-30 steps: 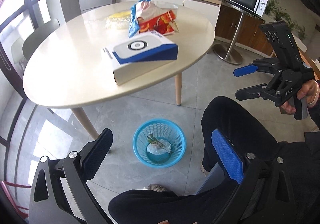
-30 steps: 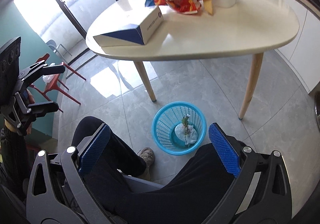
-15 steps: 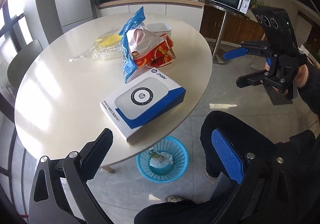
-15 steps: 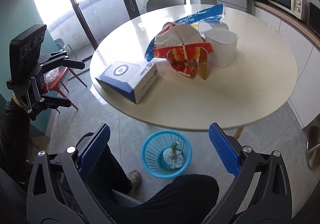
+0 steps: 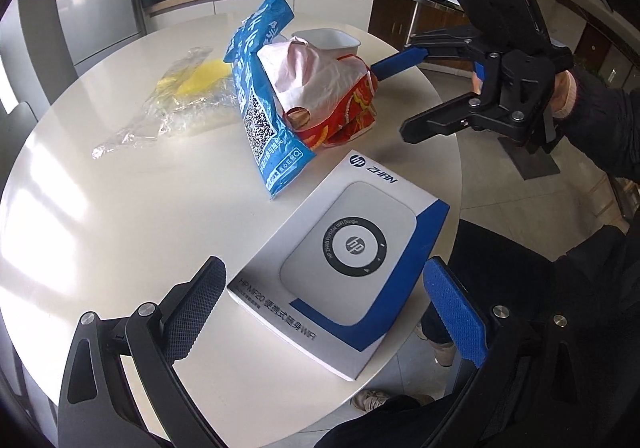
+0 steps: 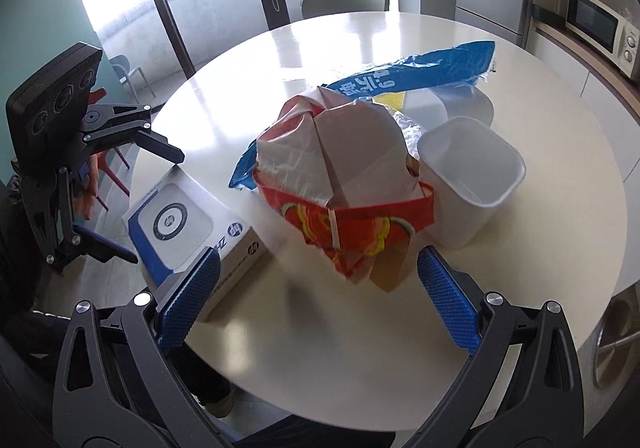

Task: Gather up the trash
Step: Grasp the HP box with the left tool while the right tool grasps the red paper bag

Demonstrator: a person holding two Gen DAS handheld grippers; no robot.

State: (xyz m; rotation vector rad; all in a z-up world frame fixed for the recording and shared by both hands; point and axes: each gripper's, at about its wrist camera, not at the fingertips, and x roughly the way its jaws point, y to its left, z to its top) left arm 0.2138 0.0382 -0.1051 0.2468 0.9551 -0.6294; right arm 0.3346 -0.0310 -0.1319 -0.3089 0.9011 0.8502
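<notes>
While both grippers hang spread and empty, the left gripper (image 5: 324, 302) over the white-and-blue box (image 5: 340, 268) at the table (image 5: 80, 215) edge, the right gripper (image 6: 318, 292) facing the red-and-white wrapper (image 6: 344, 191), the reach seems underway, and closing on one piece probably comes next.
</notes>
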